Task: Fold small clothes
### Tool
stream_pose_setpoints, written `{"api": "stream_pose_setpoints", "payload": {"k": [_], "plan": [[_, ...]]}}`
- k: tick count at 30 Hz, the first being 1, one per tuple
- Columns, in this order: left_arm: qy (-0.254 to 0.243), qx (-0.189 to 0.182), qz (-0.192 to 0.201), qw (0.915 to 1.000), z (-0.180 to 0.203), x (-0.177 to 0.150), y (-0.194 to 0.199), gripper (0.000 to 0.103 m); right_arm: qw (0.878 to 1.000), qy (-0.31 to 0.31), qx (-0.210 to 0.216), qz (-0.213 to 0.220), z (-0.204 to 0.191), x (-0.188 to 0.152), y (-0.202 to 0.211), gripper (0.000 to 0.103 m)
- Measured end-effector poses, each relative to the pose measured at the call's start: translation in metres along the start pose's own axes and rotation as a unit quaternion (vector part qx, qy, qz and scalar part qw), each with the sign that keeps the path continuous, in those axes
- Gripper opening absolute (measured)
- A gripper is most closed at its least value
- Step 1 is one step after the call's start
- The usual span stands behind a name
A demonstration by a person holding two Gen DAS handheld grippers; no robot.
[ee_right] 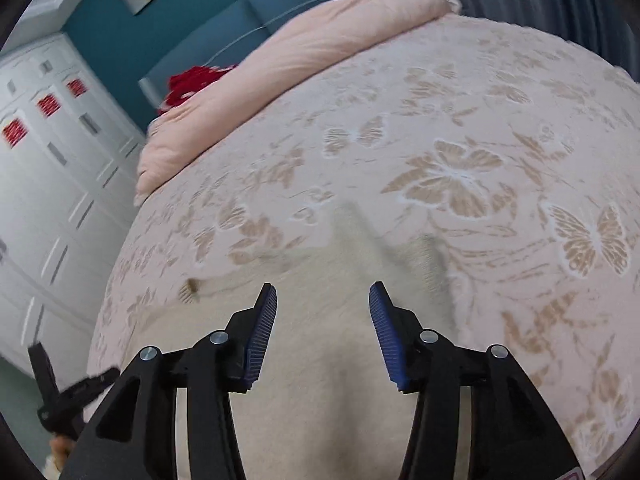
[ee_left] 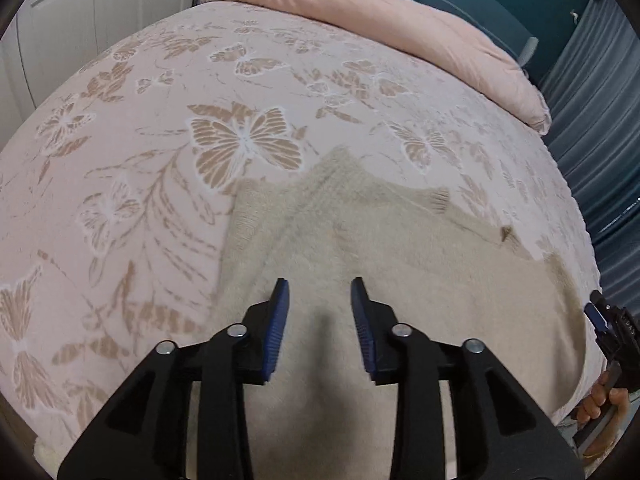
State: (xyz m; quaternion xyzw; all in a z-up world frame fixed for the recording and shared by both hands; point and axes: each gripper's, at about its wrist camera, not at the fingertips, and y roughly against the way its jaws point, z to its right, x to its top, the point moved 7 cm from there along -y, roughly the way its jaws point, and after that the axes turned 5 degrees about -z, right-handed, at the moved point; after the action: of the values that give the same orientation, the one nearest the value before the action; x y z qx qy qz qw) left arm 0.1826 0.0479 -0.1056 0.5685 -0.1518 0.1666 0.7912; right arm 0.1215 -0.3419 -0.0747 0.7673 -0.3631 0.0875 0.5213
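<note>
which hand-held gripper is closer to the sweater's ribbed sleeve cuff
Left, by a little. The cuff lies ahead and right of the open left hand-held gripper. From the open right hand-held gripper it lies ahead and left, near the sweater's edge.

No legible text in either view, red labels (ee_right: 47,105) on white cabinet doors (ee_right: 60,184) blurred, characters cannot be read

Bedspread (ee_left: 168,128) lies open up to the pillow (ee_left: 400,28).
</note>
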Motion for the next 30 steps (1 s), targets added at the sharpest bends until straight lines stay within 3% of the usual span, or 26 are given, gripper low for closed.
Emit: {"api": "stream_pose_setpoints", "payload": {"k": [4,6,8,9,13,15,17,20,22,24,28,29,30], "plan": [[-0.027,-0.051,-0.023,0.9980,0.062,-0.018,-0.006,0.059,0.991,0.051,0.087,-0.083,-0.087,-0.049,-0.038,0.024],[-0.049,-0.037,-0.039,0.9974,0.082,-0.030,-0.022,0.060,0.983,0.087,0.101,-0.126,-0.122,-0.078,-0.067,0.016],[-0.068,0.006,-0.055,0.9961,0.081,-0.040,-0.039,0.060,0.979,0.105,0.076,-0.156,-0.127,-0.098,-0.092,0.007],[-0.071,0.029,-0.057,0.9954,0.073,-0.044,-0.044,0.060,0.981,0.100,0.060,-0.154,-0.116,-0.097,-0.098,0.000],[-0.080,0.028,-0.036,0.9957,0.038,-0.049,-0.033,0.060,0.994,-0.014,0.041,-0.101,-0.023,-0.058,-0.072,0.000],[-0.079,0.060,-0.024,0.9948,0.014,-0.049,-0.027,0.060,0.996,-0.061,-0.023,-0.065,0.040,-0.039,-0.046,0.000],[-0.060,0.046,-0.024,0.9969,-0.003,-0.047,-0.023,0.060,0.992,-0.104,-0.057,-0.049,0.086,-0.027,-0.022,0.000],[-0.014,0.022,0.000,0.9997,-0.004,-0.030,-0.009,0.061,0.992,-0.112,-0.057,-0.019,0.101,-0.007,0.008,0.021],[0.006,0.015,0.033,0.9993,0.003,-0.006,0.000,0.068,0.995,-0.080,-0.061,-0.013,0.088,0.007,0.009,0.060],[0.026,0.023,0.044,0.9984,0.006,0.019,-0.003,0.092,0.997,-0.043,-0.057,-0.017,0.068,0.017,-0.006,0.064],[0.056,0.032,0.000,0.9979,-0.001,0.051,-0.046,0.092,0.992,0.020,-0.108,-0.066,0.048,0.018,-0.057,0.066],[0.064,0.034,-0.004,0.9974,-0.005,0.054,-0.054,0.086,0.990,0.023,-0.122,-0.071,0.047,0.016,-0.067,0.066],[0.067,0.038,-0.009,0.9970,-0.008,0.056,-0.061,0.066,0.989,0.024,-0.130,-0.074,0.045,0.015,-0.073,0.057]]}}
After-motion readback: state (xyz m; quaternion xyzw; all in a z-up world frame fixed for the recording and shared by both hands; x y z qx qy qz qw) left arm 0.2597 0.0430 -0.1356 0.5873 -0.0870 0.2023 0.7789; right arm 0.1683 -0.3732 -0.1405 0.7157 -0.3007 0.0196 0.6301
